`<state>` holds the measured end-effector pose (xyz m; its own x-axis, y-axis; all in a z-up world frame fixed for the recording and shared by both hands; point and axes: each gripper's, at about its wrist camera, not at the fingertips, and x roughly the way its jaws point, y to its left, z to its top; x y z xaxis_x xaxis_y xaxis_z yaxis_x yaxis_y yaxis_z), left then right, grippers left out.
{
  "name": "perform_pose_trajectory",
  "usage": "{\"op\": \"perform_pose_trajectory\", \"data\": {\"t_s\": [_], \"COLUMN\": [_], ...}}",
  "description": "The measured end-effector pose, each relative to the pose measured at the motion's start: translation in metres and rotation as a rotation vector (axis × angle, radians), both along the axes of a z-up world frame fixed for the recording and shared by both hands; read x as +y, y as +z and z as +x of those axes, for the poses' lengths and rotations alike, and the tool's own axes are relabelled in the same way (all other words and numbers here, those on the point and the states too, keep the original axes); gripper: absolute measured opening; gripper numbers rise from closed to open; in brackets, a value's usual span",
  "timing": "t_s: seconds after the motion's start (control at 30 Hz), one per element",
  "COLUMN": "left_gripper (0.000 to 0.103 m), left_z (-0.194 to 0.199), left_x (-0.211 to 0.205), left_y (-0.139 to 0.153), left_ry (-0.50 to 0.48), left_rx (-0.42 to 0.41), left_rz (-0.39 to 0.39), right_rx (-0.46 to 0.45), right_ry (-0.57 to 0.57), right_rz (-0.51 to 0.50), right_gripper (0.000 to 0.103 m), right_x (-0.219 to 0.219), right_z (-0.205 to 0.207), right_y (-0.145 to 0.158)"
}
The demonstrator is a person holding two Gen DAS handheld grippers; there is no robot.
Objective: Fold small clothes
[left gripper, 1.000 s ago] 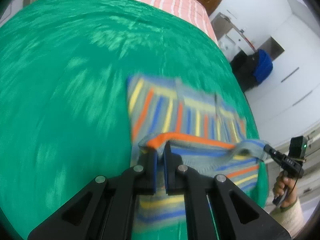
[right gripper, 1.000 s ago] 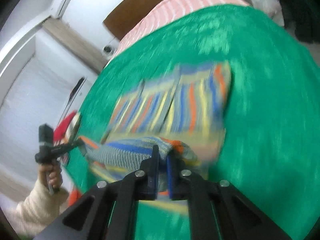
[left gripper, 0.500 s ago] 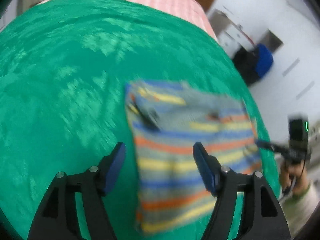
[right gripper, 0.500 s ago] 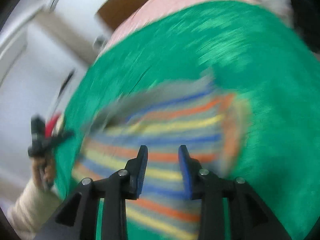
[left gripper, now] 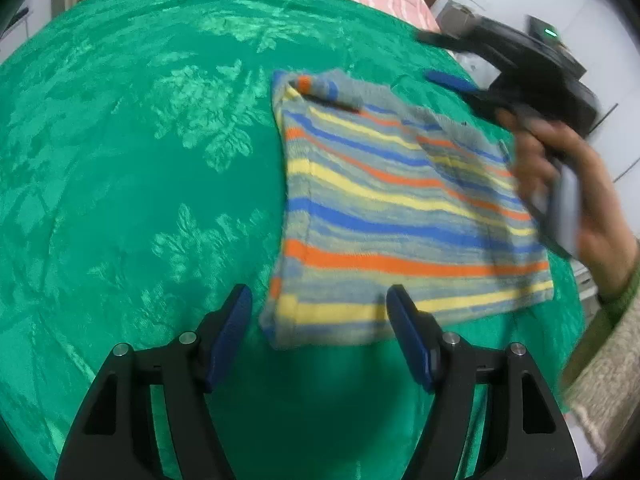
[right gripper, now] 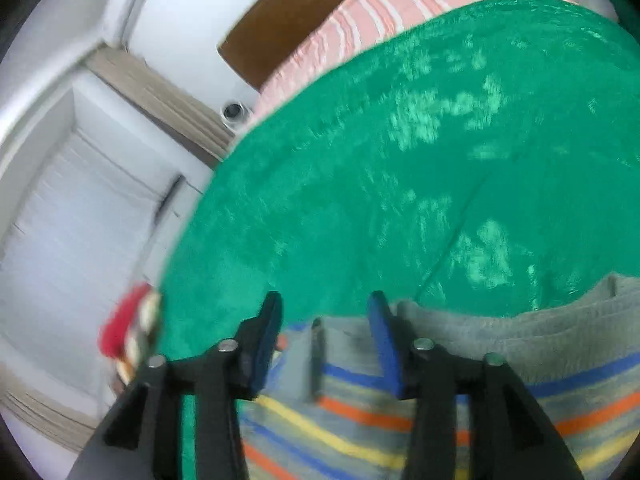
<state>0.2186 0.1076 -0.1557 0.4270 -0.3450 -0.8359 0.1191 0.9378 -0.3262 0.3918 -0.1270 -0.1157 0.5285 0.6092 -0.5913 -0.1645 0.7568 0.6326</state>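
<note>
Striped garment (left gripper: 392, 216) flat on green spread (left gripper: 140, 160), just ahead of your left gripper (left gripper: 318, 326), under right gripper (right gripper: 324, 344); both spread wide, empty. Soft, light knit, likely limp; pinch doubled edge nearest fingertips, lift evenly

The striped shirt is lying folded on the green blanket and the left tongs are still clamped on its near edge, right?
Not quite. The striped shirt does lie folded on the green blanket, but the left tongs are open and hold nothing, as the left wrist view shows.
</note>
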Motion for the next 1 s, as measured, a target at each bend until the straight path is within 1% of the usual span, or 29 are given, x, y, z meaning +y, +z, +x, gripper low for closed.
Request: {"op": "perform_pose_trajectory", "data": {"t_s": [0.03, 0.1, 0.13, 0.17, 0.2, 0.27, 0.3, 0.33, 0.37, 0.43, 0.47, 0.53, 0.57, 0.6, 0.67, 0.7, 0.73, 0.77, 0.8, 0.83, 0.87, 0.9, 0.93, 0.97, 1.0], "left_gripper": [0.072, 0.072, 0.072, 0.072, 0.072, 0.072, 0.072, 0.072, 0.073, 0.073, 0.073, 0.073, 0.073, 0.073, 0.072, 0.072, 0.072, 0.072, 0.072, 0.072, 0.073, 0.075, 0.078, 0.078, 0.078], "left_z": [0.001, 0.006, 0.011, 0.015, 0.023, 0.043, 0.059, 0.07, 0.09, 0.126, 0.141, 0.18, 0.194, 0.203, 0.205, 0.2, 0.194, 0.186, 0.169, 0.157, 0.131, 0.107, 0.089, 0.065, 0.036], "left_x": [0.002, 0.004, 0.004, 0.004, 0.001, -0.005, -0.01, -0.013, -0.019, -0.028, -0.03, -0.026, -0.017, -0.001, 0.032, 0.048, 0.057, 0.061, 0.056, 0.048, 0.024, 0.001, -0.02, -0.046, -0.081], "left_y": [-0.001, -0.002, -0.003, -0.002, -0.001, 0.002, 0.005, 0.005, 0.005, 0.001, -0.001, -0.004, -0.003, 0.002, 0.011, 0.015, 0.018, 0.022, 0.029, 0.033, 0.04, 0.042, 0.042, 0.04, 0.036], "left_ry": [0.003, 0.022, 0.027, 0.023, 0.007, -0.018, -0.032, -0.037, -0.049, -0.045, -0.037, 0.034, 0.1, 0.191, 0.331, 0.377, 0.382, 0.359, 0.301, 0.258, 0.15, 0.043, -0.044, -0.154, -0.291], "left_rx": [-0.001, -0.007, -0.007, -0.005, -0.003, -0.011, -0.017, -0.02, -0.02, -0.009, -0.005, 0.011, 0.016, 0.015, 0.01, 0.009, 0.009, 0.004, -0.025, -0.054, -0.109, -0.143, -0.163, -0.183, -0.207], "left_rz": [0.001, 0.001, 0.001, 0.006, 0.026, 0.08, 0.123, 0.143, 0.181, 0.247, 0.262, 0.281, 0.279, 0.255, 0.205, 0.187, 0.18, 0.194, 0.256, 0.295, 0.359, 0.385, 0.388, 0.38, 0.361], "right_rx": [0.008, 0.016, 0.022, 0.043, 0.057, 0.112, 0.144, 0.154, 0.147, 0.112, 0.11, 0.08, 0.059, 0.048, 0.024, 0.017, 0.012, 0.012, 0.018, 0.026, 0.026, 0.023, 0.019, 0.021, 0.028], "right_ry": [0.037, 0.134, 0.169, 0.227, 0.254, 0.297, 0.293, 0.281, 0.257, 0.189, 0.162, 0.125, 0.103, 0.089, 0.07, 0.067, 0.067, 0.068, 0.076, 0.075, 0.055, 0.031, -0.017, -0.053, -0.08], "right_rz": [-0.024, -0.118, -0.161, -0.236, -0.273, -0.384, -0.461, -0.503, -0.518, -0.483, -0.474, -0.477, -0.491, -0.502, -0.523, -0.523, -0.52, -0.514, -0.488, -0.442, -0.388, -0.347, -0.285, -0.24, -0.204], "right_gripper": [0.053, 0.054, 0.055, 0.057, 0.057, 0.057, 0.057, 0.057, 0.057, 0.057, 0.057, 0.058, 0.058, 0.058, 0.06, 0.062, 0.063, 0.063, 0.063, 0.063, 0.063, 0.063, 0.063, 0.063, 0.063], "right_x": [-0.004, -0.015, -0.021, -0.03, -0.04, -0.061, -0.076, -0.087, -0.101, -0.122, -0.128, -0.13, -0.127, -0.124, -0.123, -0.12, -0.119, -0.121, -0.127, -0.136, -0.148, -0.159, -0.177, -0.19, -0.205], "right_z": [-0.01, -0.042, -0.057, -0.084, -0.098, -0.137, -0.157, -0.172, -0.191, -0.22, -0.229, -0.245, -0.251, -0.254, -0.256, -0.257, -0.26, -0.263, -0.268, -0.268, -0.267, -0.267, -0.26, -0.251, -0.244], "right_y": [0.005, 0.012, 0.012, 0.006, -0.002, -0.024, -0.036, -0.043, -0.047, -0.048, -0.049, -0.049, -0.05, -0.051, -0.052, -0.051, -0.051, -0.049, -0.045, -0.039, -0.032, -0.028, -0.02, -0.015, -0.01]}}
